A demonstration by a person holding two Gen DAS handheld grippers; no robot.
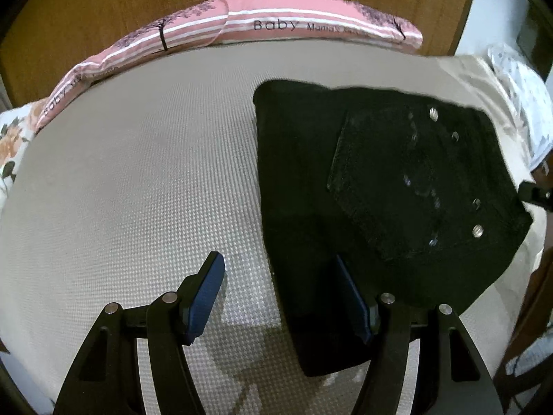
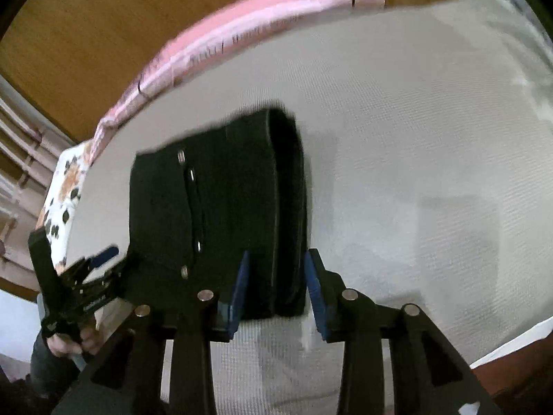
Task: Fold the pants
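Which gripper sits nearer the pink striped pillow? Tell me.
Neither is clearly nearer. The left gripper and right gripper both sit at the near edge of the folded pants, far from the pink striped pillow.

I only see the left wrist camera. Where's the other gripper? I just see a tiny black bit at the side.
Observer: The right gripper is at the near edge of the black pants, one finger on each side of the thick fold.
Operator: Is it squeezing?
Observer: It doesn't look so. Its outer pad stands just clear of the cloth.
Operator: Who's holding my gripper?
Observer: A hand holds the left gripper from below.
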